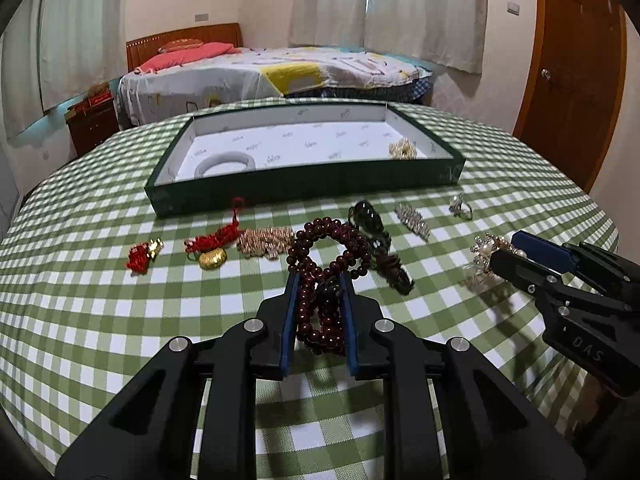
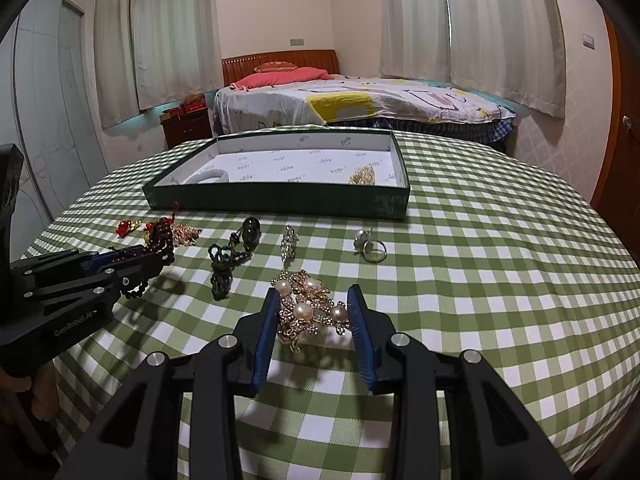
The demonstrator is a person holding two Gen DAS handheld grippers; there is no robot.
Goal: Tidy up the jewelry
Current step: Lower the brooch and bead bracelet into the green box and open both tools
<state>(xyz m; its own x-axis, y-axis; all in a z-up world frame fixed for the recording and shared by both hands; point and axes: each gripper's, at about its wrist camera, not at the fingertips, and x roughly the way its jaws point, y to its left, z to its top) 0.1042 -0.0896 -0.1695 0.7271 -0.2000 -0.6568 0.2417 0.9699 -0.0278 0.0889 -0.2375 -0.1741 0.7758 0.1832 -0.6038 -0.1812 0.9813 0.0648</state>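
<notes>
My left gripper (image 1: 319, 280) is shut on a dark red bead bracelet (image 1: 328, 256), whose loops spill out ahead of the fingers onto the cloth. My right gripper (image 2: 314, 294) is open, its blue pads on either side of a gold brooch with pearls (image 2: 310, 310) lying on the table. The right gripper also shows in the left wrist view (image 1: 516, 254), by the brooch (image 1: 486, 250). A green tray with a white lining (image 1: 304, 188) stands further back and holds a white bangle (image 1: 225, 162) and a gold piece (image 1: 403, 149).
On the green checked tablecloth (image 2: 480, 280) lie a black bead cord (image 2: 232, 256), a crystal clip (image 2: 289, 243), a pearl ring (image 2: 370, 246), a gold chain piece (image 1: 264, 242) and red tassel charms (image 1: 142, 256). A bed stands behind the table.
</notes>
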